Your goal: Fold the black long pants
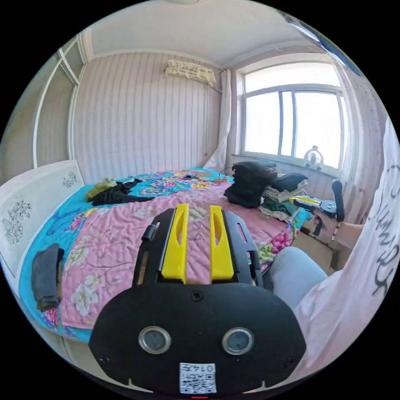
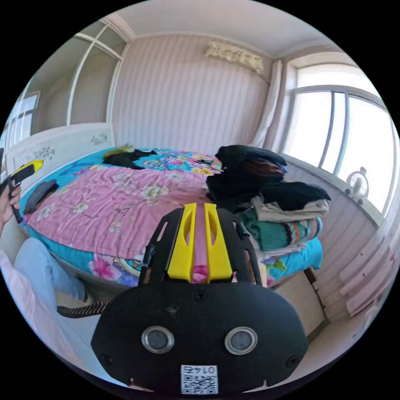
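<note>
Bedding fills the middle of my left gripper view: a pink floral quilt (image 1: 125, 233) lies over the bed (image 1: 46, 233). My left hand-held gripper (image 1: 198, 210) hangs above the quilt, its 2 yellow jaws a narrow gap apart and holding nothing. A loose black garment (image 1: 118, 195) is crumpled at the far side of the bed beside a yellow-green piece (image 1: 99, 186); I cannot tell whether it is the black long pants. A folded grey item (image 1: 45, 276) sits at the bed's near left edge. A pile of clothes (image 1: 271, 191) rests at the right corner under the window (image 1: 291, 121). My right hand-held gripper (image 1: 310, 202) shows past it.

In my right gripper view, my right hand-held gripper (image 2: 199, 207) points over the quilt (image 2: 108, 200) toward the pile of clothes (image 2: 266, 196), its jaws close together and empty. Black pieces top the pile. My left hand-held gripper (image 2: 25, 171) shows at the left edge.
</note>
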Tool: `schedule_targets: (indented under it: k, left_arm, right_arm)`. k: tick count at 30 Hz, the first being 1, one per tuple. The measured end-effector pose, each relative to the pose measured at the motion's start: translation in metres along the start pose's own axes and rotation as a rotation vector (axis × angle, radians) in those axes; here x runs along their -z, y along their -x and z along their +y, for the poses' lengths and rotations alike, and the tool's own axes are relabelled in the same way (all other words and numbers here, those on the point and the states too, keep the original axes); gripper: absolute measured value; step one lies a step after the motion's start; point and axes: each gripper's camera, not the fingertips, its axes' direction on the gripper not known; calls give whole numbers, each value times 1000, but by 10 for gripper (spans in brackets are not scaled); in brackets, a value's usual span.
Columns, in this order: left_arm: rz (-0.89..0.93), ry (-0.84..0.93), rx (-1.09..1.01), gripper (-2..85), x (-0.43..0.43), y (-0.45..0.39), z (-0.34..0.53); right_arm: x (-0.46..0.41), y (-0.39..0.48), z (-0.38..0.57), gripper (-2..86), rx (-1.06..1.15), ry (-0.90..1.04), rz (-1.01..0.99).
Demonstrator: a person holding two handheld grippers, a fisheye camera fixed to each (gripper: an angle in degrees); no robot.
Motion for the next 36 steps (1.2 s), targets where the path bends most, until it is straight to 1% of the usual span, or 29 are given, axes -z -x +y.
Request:
schedule_targets:
  k: [4, 8, 12, 14, 19, 23, 27, 28, 29, 31, 34, 36]
  left_arm:
    - [94, 24, -134, 104, -47, -98, -9]
    - [165, 58, -270, 140, -101, -190, -19]
    - [298, 72, -301, 145, -159, -256, -28]
    - [347, 72, -347, 146, -207, -301, -39]
    - [483, 106, -417, 146, -310, -391, -71]
    - [519, 132, -412, 139, -400, -459, -100]
    - [483, 223, -401, 132, -475, -508, -113]
    - [493, 282, -385, 125, -500, -520, -115]
    - [506, 343, -393, 98, -521, -531, -114]
    - [501, 416, -389, 69, -541, -540, -113]
    - [496, 449, -333, 34, -541, -530, -127]
    - [499, 401, -369, 21, -524, -520, -137]
  right_arm:
    - [19, -66, -15, 112, -66, 54, 20]
    - [31, -136, -46, 137, -176, 70, 59]
    - [43, -192, -84, 140, -249, 35, 116]
    - [52, -228, -114, 137, -300, -13, 142]
    - [58, -302, -182, 136, -406, -22, 120]
    - [54, -353, -233, 136, -464, -37, 161]
    - [34, -386, -271, 132, -525, 25, 133]
    - [29, -393, -281, 119, -543, 44, 103]
    - [31, -396, -289, 100, -544, 38, 68]
    - [44, -398, -299, 62, -547, 29, 54]
    - [83, -399, -312, 25, -568, 21, 28]
    - [117, -391, -320, 11, -547, -30, 3]
